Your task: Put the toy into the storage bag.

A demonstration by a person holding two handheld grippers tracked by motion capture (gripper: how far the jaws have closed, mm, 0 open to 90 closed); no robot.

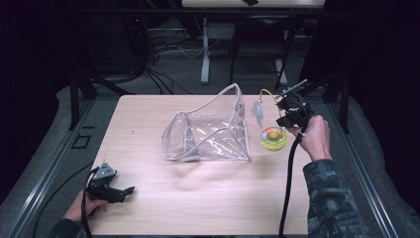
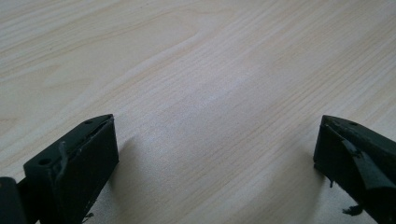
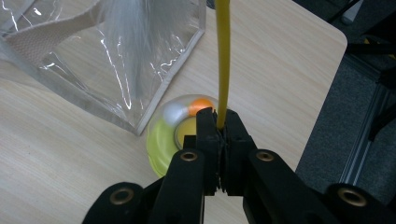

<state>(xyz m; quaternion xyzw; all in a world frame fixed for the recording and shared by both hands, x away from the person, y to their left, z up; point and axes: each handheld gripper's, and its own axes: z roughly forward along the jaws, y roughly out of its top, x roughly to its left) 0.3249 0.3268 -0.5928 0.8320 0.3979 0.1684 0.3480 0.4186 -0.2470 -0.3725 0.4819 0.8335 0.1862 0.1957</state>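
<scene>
A round yellow-green toy base (image 1: 274,139) with an orange ball in it sits on the table, right of a clear plastic bag (image 1: 208,131). A thin yellow wand (image 3: 223,60) rises from the base area, with a pale feather (image 1: 258,112) hanging off its arched end. My right gripper (image 3: 219,117) is shut on the wand, just above the base (image 3: 160,140). The feather (image 3: 123,37) hangs against the bag's wall (image 3: 70,51). My left gripper (image 1: 127,191) rests low near the front left corner, and it stands open (image 2: 217,135) over bare wood.
The bag lies open-mouthed at mid-table, trimmed in pale webbing. The wooden table (image 1: 208,198) ends close to the right of the toy base, with metal frame rails (image 1: 366,183) and dark floor beyond. Cables trail from both grippers.
</scene>
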